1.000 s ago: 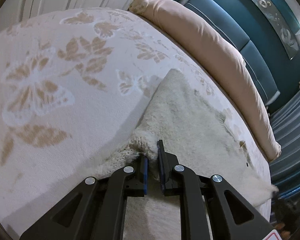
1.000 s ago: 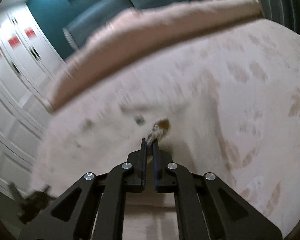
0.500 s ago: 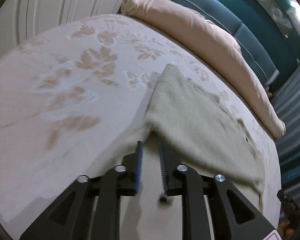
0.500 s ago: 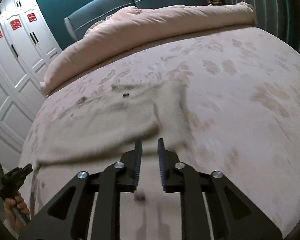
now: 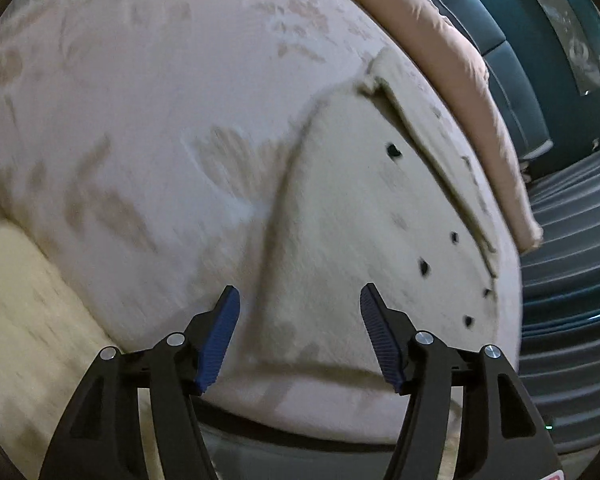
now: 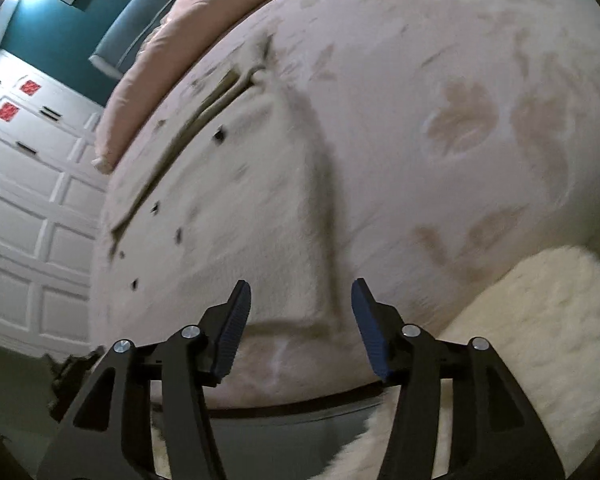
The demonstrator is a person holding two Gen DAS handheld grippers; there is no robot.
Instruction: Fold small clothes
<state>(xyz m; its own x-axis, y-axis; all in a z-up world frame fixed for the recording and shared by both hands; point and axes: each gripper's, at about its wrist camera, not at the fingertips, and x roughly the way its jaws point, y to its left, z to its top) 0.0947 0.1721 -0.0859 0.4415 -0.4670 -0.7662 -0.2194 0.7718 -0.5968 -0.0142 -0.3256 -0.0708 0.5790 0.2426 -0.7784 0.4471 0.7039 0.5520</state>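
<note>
We hold both grippers — left gripper (image 5: pixel 300 334), right gripper (image 6: pixel 300 326) — fingers wide, empty, over the near bed (image 5: pixel 140 80) edge. Sweater (image 5: pixel 360 208) lies flat; a careless regrip could bunch its fold.

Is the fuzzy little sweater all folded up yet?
Partly. The cream sweater lies flat on the bed with one side already folded over, judging by the long crease. Nothing is in hand: the left gripper and right gripper are open above it. Further folds probably remain.
</note>
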